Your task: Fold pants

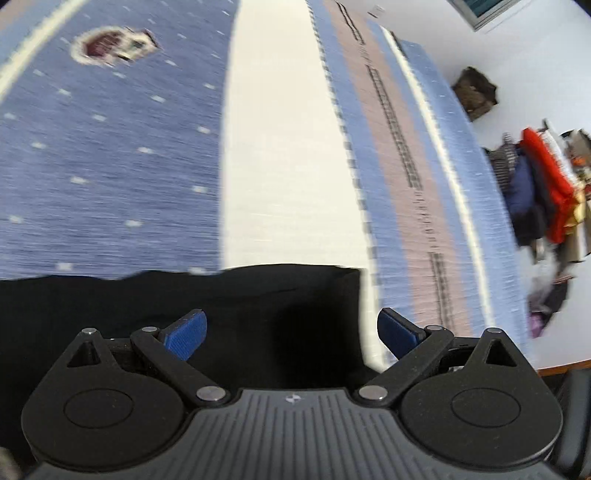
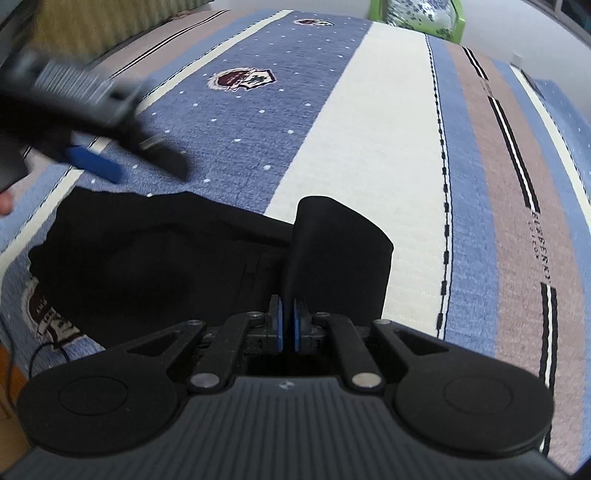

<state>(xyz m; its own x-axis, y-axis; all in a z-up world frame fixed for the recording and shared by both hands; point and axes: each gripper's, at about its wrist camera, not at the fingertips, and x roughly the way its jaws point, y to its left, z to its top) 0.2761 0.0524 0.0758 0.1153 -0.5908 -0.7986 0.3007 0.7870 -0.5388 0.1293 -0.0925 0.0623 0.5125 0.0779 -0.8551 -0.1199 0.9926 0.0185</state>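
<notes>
The black pants (image 2: 155, 258) lie bunched on a striped blue, cream and brown blanket (image 2: 369, 147). My right gripper (image 2: 287, 321) is shut on a raised fold of the pants (image 2: 340, 251), which stands up between its blue pads. My left gripper (image 1: 291, 332) is open and empty, its blue pads (image 1: 186, 338) spread wide just above the pants' edge (image 1: 221, 302). The left gripper also shows blurred in the right wrist view (image 2: 99, 122), above the far left side of the pants.
The blanket has a crest emblem (image 2: 242, 79) beyond the pants and another (image 2: 48, 317) at their near left. A pile of clothes (image 1: 535, 192) and a dark bag (image 1: 474, 92) lie on the white floor to the right. A green-framed object (image 2: 417, 14) stands at the far end.
</notes>
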